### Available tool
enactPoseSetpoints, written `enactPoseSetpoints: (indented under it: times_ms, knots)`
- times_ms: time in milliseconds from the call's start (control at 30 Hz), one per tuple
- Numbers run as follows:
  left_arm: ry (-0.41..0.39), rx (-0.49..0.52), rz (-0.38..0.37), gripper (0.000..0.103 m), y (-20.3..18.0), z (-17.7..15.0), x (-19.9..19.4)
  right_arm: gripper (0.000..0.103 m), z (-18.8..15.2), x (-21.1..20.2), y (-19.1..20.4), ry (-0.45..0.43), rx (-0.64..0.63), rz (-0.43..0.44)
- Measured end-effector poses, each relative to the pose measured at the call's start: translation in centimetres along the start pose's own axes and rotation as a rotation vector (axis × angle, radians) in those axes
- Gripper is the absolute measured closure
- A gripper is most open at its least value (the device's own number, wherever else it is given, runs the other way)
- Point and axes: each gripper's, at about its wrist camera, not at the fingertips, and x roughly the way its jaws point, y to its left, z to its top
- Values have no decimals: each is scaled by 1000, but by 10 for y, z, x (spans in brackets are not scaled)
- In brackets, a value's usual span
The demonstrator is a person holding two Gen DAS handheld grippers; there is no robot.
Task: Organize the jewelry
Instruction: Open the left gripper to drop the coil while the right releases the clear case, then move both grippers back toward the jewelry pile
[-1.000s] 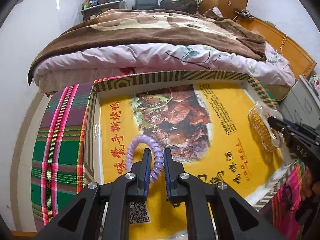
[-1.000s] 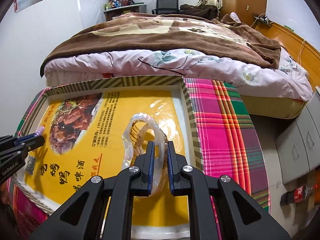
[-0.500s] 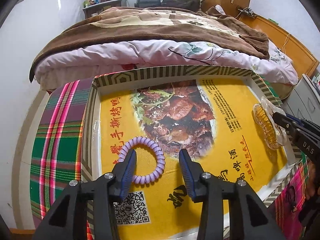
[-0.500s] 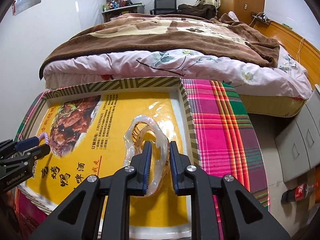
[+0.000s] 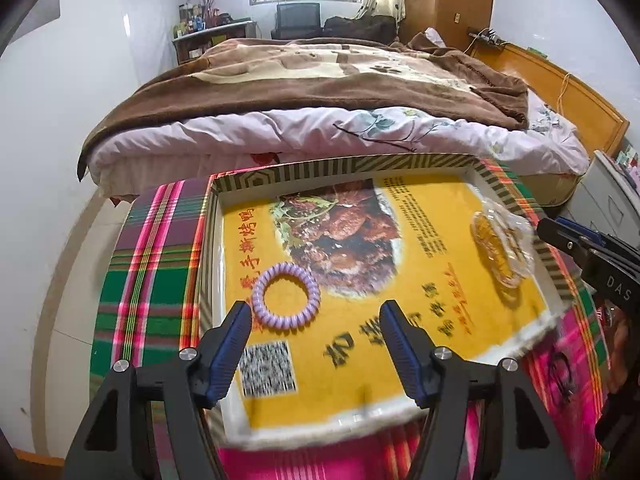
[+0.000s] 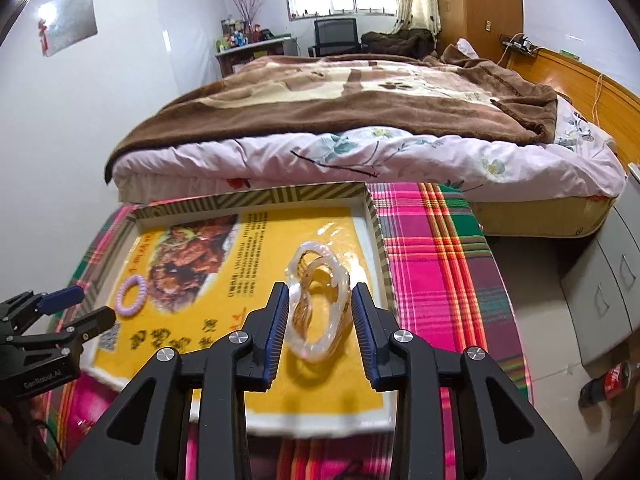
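We see the bed (image 5: 320,92) filling the background, with a brown blanket over pink floral bedding. In front of it stands the surface (image 6: 432,248), covered in a pink and green plaid cloth. On that cloth rests the shallow box tray (image 5: 344,166), striped along its rim and lined with a yellow printed food sheet.

We hold the left gripper (image 5: 316,334) over the near edge of the tray with its jaws spread wide and nothing between them. The right gripper (image 6: 320,322) hangs over the tray's right portion, jaws parted, one on each side of the clear bangle (image 6: 318,304); we cannot tell whether the pads touch it.

The clear bangle, transparent with an amber tint, lies on the yellow sheet near the tray's right wall. The purple coil hair tie (image 5: 286,296) lies flat on the sheet in the tray's left portion, just ahead of the left gripper's left finger (image 5: 230,350) and well apart from the bangle.
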Motion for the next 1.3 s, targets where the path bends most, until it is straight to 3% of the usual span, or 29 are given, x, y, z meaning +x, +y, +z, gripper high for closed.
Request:
enactPoseSetpoints:
  times_ms: [400, 700, 800, 933, 1033, 1233, 1300]
  knots:
    - [-70, -8, -5, 37, -12, -50, -72, 69, -42, -70, 1, -48, -10, 63]
    - [-97, -93, -75, 33, 5, -106, -111, 69, -95, -97, 0, -1, -19, 104]
    - [-98, -124, -76, 25, 13, -124, -117, 68, -113, -95, 6, 38, -40, 120]
    - [-68, -173, -97, 25, 28, -146, -113, 61, -134, -75, 21, 120, -64, 152]
    - [-39, -173, -98, 24, 35, -161, -110, 61, -143, -63, 31, 150, -75, 163]
    - [-16, -212, -131, 24, 49, -182, -108, 61, -147, -48, 44, 186, -81, 156]
    - [-4, -216, -133, 19, 50, -185, -106, 61, -145, -45, 47, 198, -86, 142]
